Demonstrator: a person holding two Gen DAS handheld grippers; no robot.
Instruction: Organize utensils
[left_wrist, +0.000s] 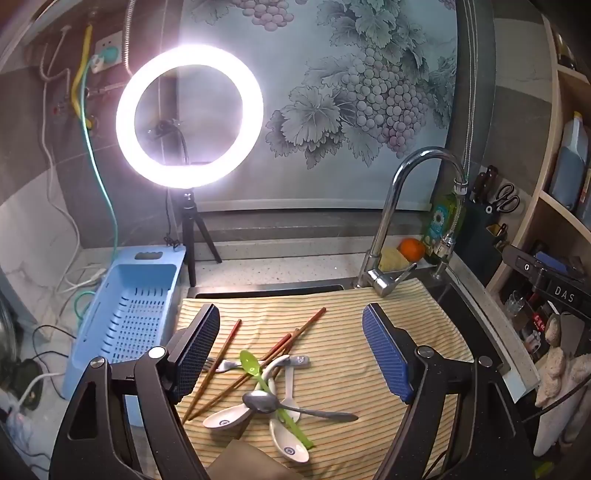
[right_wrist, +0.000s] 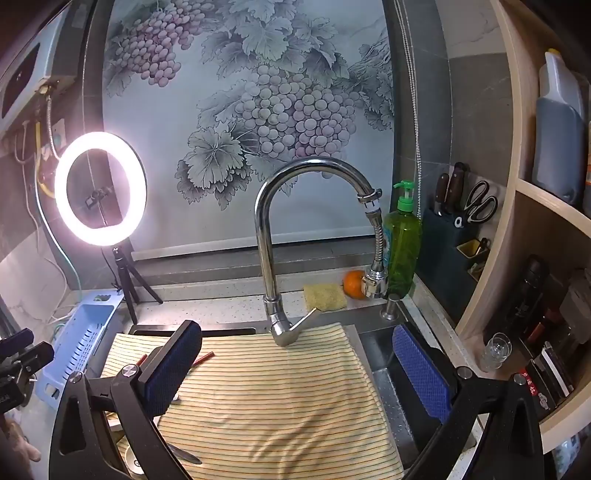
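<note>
**Desk:** What do you have at the left hand-held gripper?

**Me:** My left hand-held gripper (left_wrist: 291, 354) is spread wide with nothing between its blue pads. It hangs tilted down over a striped cloth (left_wrist: 369, 332) laid across the sink. Right below it is the pile of utensils: reddish chopsticks (left_wrist: 295, 338) lie crossed, a green plastic spoon (left_wrist: 251, 363) rests on top of them, white ceramic spoons (left_wrist: 225, 419) fan out underneath, and a metal spoon (left_wrist: 260, 402) sits over the middle with its handle pointing right. A fork (left_wrist: 221, 365) peeks out beside the left finger. None of it touches the pads.

**Desk:** And the right one?

**Me:** The right hand-held gripper (right_wrist: 295, 373) is spread wide too, and empty. From its camera I see mostly bare cloth; only a chopstick end shows past its left finger, and a white spoon edge low at the left. Its right finger hangs over the open part of the sink (right_wrist: 388, 369).

**Desk:** Further out?

**Me:** A light blue slotted basket (left_wrist: 129, 321) stands on the table just left of the cloth, nothing in it that I can see. Behind it a lit ring light (left_wrist: 188, 114) stands on a small tripod. The chrome faucet (right_wrist: 269, 240) rises at the cloth's far edge, with a yellow sponge (right_wrist: 325, 295), an orange (right_wrist: 352, 282) and a green soap bottle (right_wrist: 402, 240) beside it.
</note>
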